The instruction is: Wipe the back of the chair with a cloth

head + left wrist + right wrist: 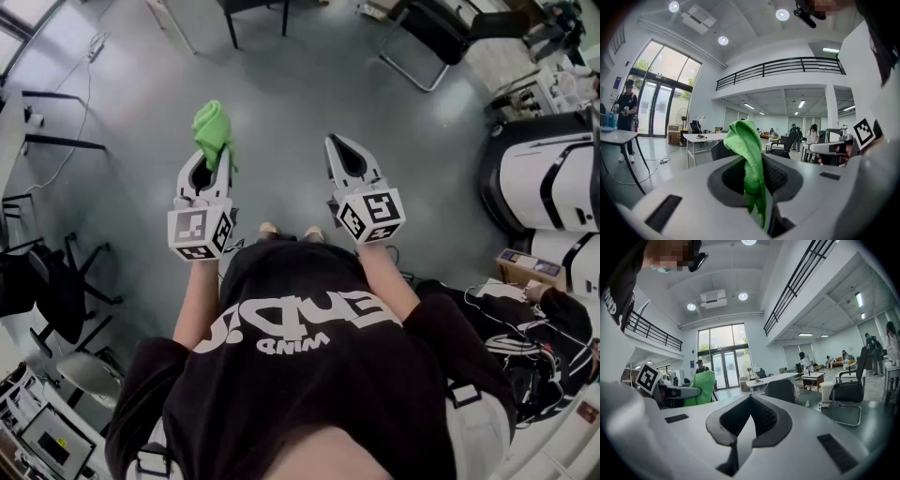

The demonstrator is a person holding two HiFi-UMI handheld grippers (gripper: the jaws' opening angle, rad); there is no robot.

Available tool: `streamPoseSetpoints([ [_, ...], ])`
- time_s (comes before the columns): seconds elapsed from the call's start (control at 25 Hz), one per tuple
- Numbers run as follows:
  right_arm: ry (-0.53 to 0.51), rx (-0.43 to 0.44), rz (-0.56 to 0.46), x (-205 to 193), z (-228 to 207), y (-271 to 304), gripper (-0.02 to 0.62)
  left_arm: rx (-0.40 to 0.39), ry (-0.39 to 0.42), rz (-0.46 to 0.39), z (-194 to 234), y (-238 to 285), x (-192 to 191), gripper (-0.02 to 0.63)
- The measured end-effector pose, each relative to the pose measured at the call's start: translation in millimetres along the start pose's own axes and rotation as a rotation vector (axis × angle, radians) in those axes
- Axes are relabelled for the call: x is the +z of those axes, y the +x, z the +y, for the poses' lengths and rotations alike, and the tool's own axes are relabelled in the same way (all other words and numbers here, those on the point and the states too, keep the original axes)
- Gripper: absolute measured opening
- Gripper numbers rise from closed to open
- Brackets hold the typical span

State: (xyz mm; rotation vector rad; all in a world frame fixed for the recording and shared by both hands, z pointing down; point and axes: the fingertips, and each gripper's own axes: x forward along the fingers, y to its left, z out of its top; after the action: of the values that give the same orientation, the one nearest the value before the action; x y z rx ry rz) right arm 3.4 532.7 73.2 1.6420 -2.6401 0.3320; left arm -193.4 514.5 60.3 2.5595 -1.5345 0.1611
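Note:
A green cloth [213, 129] sticks out of my left gripper [208, 159], which is shut on it; the left gripper view shows the cloth [749, 154] pinched between the jaws and bunched above them. My right gripper [339, 150] is shut with nothing in it, held level beside the left one over the grey floor. From the right gripper view the cloth [699, 388] appears at the left and the jaws [751, 400] meet at their tips. A dark office chair [781, 390] stands straight ahead of the right gripper, a few steps off. Neither gripper touches a chair.
A black chair [437, 30] stands far ahead to the right, another black chair [42, 277] at my left. White rounded machines [553, 183] line the right side. Desks [701, 138], chairs and several people fill the hall beyond. A person [626, 117] stands by the glass doors.

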Motion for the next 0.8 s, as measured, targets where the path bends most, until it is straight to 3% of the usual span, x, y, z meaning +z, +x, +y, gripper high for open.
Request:
streamPoseSetpoints([
  [0.4, -0.01, -0.039, 0.019, -10.7, -1.4, 37.0, -0.005, -0.044, 0.018, 0.003, 42.2, 21.2, -9.4, 0.064],
  [0.8, -0.007, -0.067, -0.044, 11.3, -60.5, 107.8, -0.005, -0.039, 0.085, -0.015, 74.8, 91.8, 3.8, 0.061],
])
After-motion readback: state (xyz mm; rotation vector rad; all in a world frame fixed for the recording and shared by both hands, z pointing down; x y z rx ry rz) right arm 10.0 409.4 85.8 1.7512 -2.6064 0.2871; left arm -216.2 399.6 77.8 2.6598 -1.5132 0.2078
